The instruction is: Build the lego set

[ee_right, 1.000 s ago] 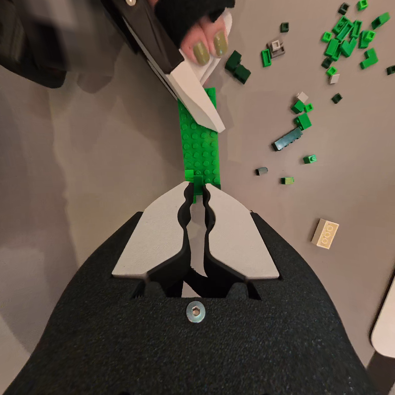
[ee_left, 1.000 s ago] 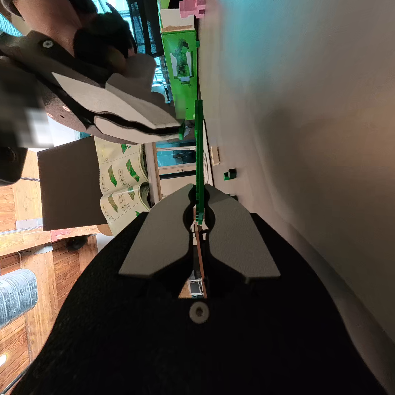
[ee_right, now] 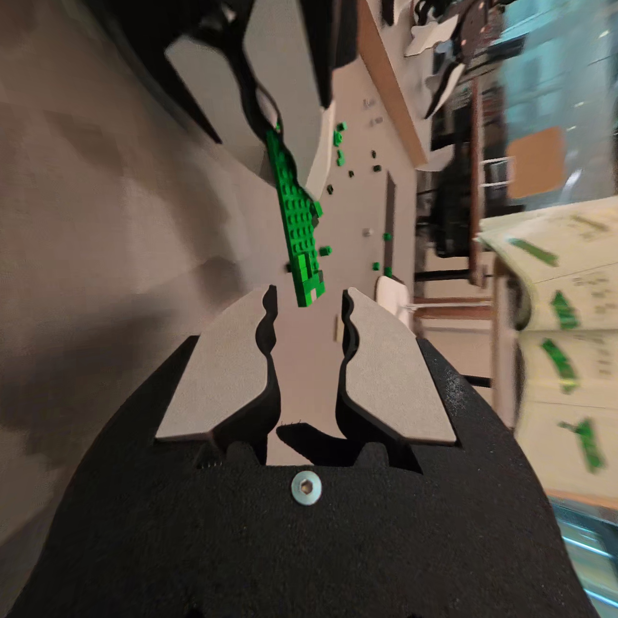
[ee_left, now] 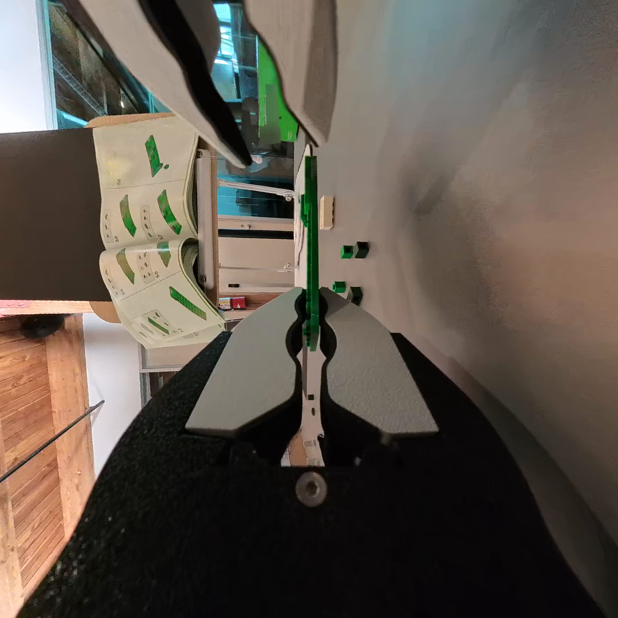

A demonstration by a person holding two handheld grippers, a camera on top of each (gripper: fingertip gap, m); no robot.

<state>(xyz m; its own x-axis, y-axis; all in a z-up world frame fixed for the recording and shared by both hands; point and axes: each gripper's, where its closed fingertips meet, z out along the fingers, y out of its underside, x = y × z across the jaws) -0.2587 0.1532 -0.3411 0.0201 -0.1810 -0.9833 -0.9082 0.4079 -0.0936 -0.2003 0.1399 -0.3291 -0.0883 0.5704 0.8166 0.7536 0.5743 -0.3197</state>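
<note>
A long bright green studded plate (ee_left: 311,254) is held edge-on off the bench (ee_left: 468,234), a few small green pieces (ee_right: 309,267) stuck near one end.

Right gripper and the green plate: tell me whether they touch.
Apart. In the right wrist view the right gripper is open, and the green plate's near end hangs between its fingers with gaps on both sides.

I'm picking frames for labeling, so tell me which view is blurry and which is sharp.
Right wrist view: motion blur smears the instruction booklet and background, though the green plate stays readable. Left wrist view: sharper; the plate and booklet are crisp, only the table looks soft.
</note>
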